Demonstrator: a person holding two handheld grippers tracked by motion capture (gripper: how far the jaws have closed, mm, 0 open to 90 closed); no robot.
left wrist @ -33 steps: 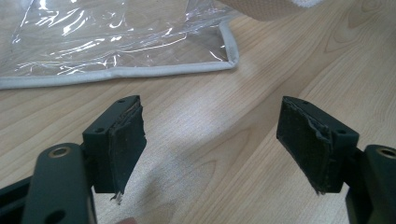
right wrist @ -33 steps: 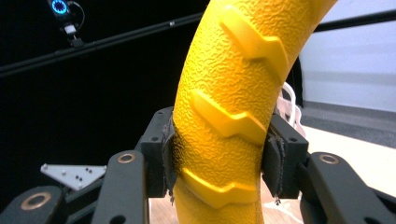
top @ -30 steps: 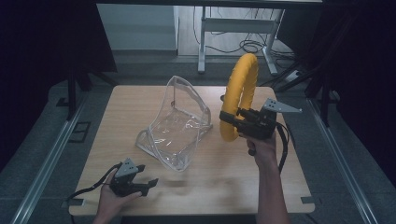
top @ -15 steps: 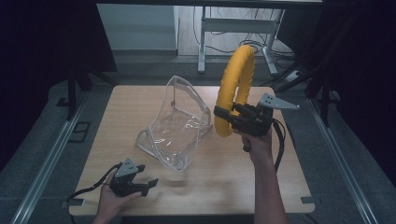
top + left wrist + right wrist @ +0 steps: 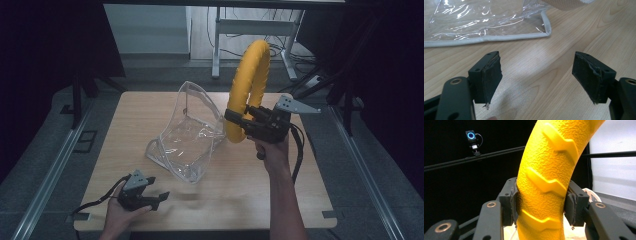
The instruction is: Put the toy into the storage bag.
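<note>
High view: looks forward and down from above the person's side onto the whole wooden desk [image 5: 235, 185], far enough back to take in the floor beyond. Left gripper view: sits low, just above the desk, looking along its own parted jaws at the clear plastic bag [image 5: 481, 22] close ahead — shared with the high view. Right gripper view: held up off the desk, facing roughly level past the yellow ring [image 5: 544, 185] toward a dark background — pressed very near; ring shared with the high view.

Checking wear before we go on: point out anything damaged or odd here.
The pads on the left tongs are frayed, with ragged, peeling edges. The right tongs' pads look worn too, where they clamp the yellow ring. The clear bag looks intact.
</note>
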